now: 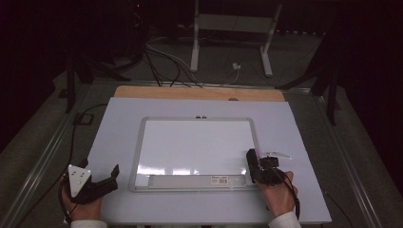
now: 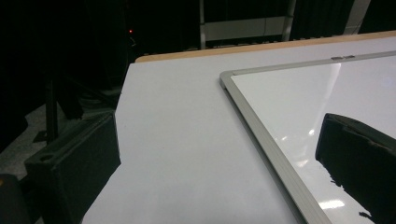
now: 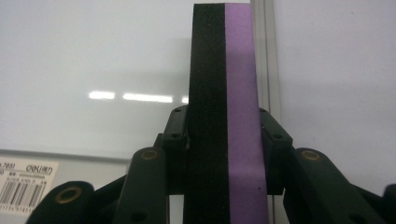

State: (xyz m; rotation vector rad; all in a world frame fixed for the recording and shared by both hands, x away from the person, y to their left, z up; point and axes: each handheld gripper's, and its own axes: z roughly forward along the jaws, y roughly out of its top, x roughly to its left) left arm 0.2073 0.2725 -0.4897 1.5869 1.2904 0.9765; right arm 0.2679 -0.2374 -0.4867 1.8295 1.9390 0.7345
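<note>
Right gripper was clamped on an eraser, black felt side and purple side standing edge-on between its 2 jaws. In the high view that right gripper sat at the lower right corner of the whiteboard, with the eraser poking forward over the board's right frame edge. The person's right hand held it from below, sleeve at the bottom edge. A barcode label lay on the board's tray strip just left of the gripper. Left gripper was released, jaws spread wide apart, holding nothing, resting low at the front left of the table, well apart from the board's left frame. Left gripper view showed the 2 jaws far apart, 1 over the table's left edge, 1 over the whiteboard surface. Whiteboard lay flat in the middle of the table, surface blank with glare spots. Beyond the table's far edge, cables and a white stand were on the floor.
</note>
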